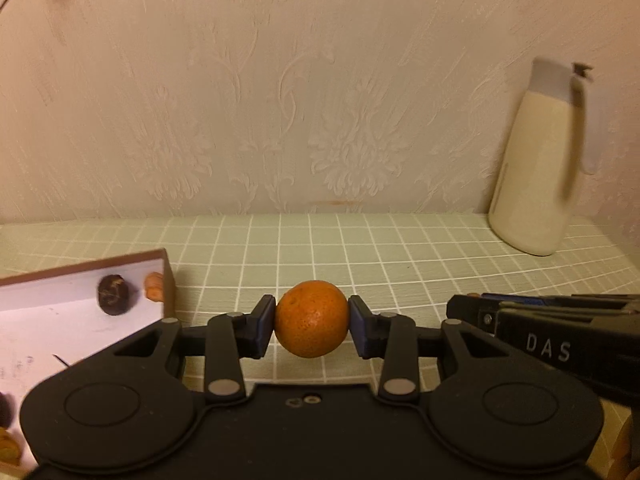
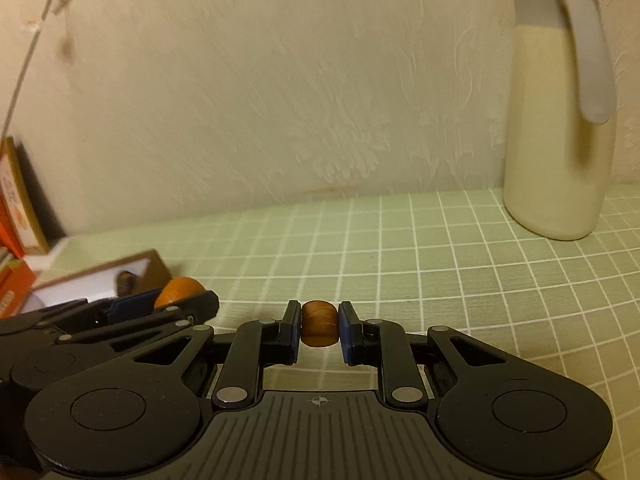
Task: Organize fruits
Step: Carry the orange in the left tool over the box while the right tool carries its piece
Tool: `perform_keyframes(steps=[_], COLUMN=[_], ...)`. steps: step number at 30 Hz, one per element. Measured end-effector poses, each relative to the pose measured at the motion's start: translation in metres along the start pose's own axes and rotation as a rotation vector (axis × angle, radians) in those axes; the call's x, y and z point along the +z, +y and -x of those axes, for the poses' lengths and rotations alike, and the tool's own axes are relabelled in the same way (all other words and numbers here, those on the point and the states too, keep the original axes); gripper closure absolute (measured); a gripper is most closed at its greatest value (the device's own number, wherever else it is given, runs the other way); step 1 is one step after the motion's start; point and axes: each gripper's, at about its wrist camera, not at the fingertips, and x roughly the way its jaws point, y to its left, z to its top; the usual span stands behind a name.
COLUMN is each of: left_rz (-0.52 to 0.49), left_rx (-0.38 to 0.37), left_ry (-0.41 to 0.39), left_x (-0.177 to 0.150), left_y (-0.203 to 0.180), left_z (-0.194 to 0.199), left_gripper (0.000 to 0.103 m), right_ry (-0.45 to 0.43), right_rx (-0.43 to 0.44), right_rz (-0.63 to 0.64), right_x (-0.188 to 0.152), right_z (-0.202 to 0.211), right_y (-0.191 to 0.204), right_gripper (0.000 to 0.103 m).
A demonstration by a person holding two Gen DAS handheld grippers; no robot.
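We've got the left gripper [image 1: 311,326] pinching the orange [image 1: 311,319] on its curved sides, the right gripper [image 2: 319,326] clamped on a small brown fruit piece [image 2: 318,323], both clear of the checked mat [image 1: 360,248]. Round skin can roll out of the pads. The box [image 1: 166,280] at 10 o'clock has a raised wall to clip; the jug [image 1: 536,176] at 2 o'clock is well apart.

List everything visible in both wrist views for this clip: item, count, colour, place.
orange: one, orange, clamped in left gripper
small brown fruit: one, orange-brown, clamped in right gripper
box: one, brown rim, white inside, left on table
dark fruit: one, dark brown, in box
jug: one, cream with grey lid, back right by wall
tablecloth: one, green with white grid
left gripper: black, shut on orange
right gripper: black, shut on small brown fruit
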Motion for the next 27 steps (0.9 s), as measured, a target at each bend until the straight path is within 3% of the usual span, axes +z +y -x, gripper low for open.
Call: perform_keyframes(steps=[12, 27], left_rz=[0.017, 0.137], left_rx=[0.081, 0.277], left_ry=[-0.079, -0.098], left_x=[-0.007, -0.02], left_y=[0.044, 0.129], left_z=[0.078, 0.124], left_gripper=[0.073, 0.073], right_ry=[-0.115, -0.149], right_rx=[0.117, 0.298], right_rz=[0.052, 0.167], right_x=[-0.004, -0.012], right_z=[0.056, 0.045], right_y=[0.057, 0.156], right_gripper=[0.083, 0.083])
